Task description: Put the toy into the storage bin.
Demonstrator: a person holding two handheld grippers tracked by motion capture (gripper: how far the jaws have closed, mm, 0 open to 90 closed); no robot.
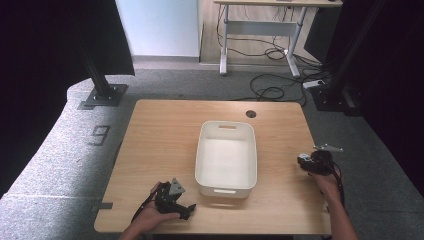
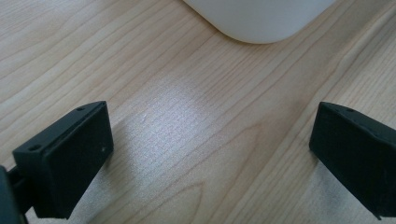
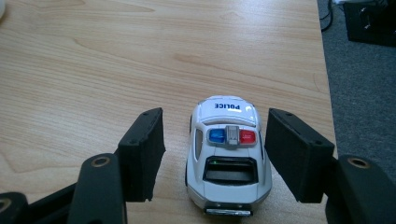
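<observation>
A white toy police car (image 3: 227,158) with a red and blue light bar stands on the wooden table (image 1: 160,150) near its right edge. My right gripper (image 3: 217,126) is open, one jaw on each side of the car, neither visibly touching it. In the high view the car (image 1: 303,159) shows just ahead of the right gripper (image 1: 314,162). A white plastic bin (image 1: 226,187) sits empty mid-table. My left gripper (image 1: 186,207) rests open at the front left, low over bare wood (image 2: 187,116), with the bin's rounded corner (image 2: 261,18) just beyond its jaws.
The table's right edge (image 3: 327,107) runs close beside the car, with grey carpet (image 3: 364,102) below. A cable hole (image 1: 251,113) is at the table's far side. Black stands (image 1: 102,90) and a desk with cables (image 1: 270,55) lie beyond.
</observation>
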